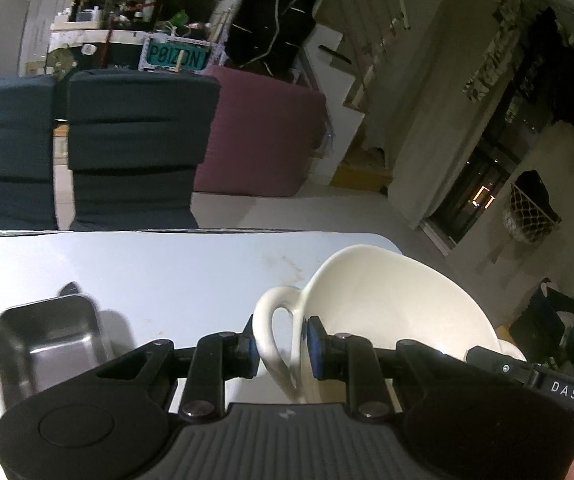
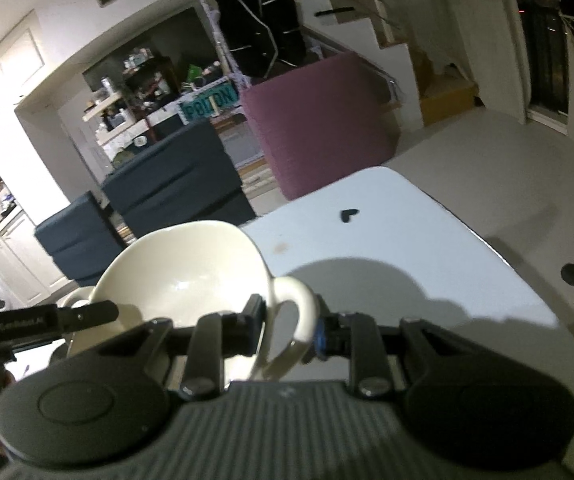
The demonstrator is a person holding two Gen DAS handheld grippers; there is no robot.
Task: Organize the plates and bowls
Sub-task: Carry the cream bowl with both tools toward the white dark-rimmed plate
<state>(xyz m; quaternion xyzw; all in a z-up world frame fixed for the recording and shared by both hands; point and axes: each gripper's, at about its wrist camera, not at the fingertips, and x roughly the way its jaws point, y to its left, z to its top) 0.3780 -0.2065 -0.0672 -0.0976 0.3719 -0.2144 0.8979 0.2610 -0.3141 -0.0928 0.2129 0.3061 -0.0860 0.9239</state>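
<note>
A cream two-handled bowl (image 1: 387, 312) is held between both grippers above the pale table (image 1: 167, 264). My left gripper (image 1: 281, 346) is shut on the bowl's left loop handle (image 1: 275, 320). In the right wrist view the same bowl (image 2: 183, 276) is tilted, and my right gripper (image 2: 287, 332) is shut on its right loop handle (image 2: 299, 308). The other gripper's tip shows at the bowl's far side in each view. A dark metal rectangular tray (image 1: 47, 340) lies on the table to the left.
Two dark blue chairs (image 1: 135, 148) stand behind the table's far edge, with a maroon box (image 1: 263, 132) beyond. A small dark object (image 2: 349, 215) lies on the table (image 2: 407, 232) near its right corner. The table's rounded right edge drops to the floor.
</note>
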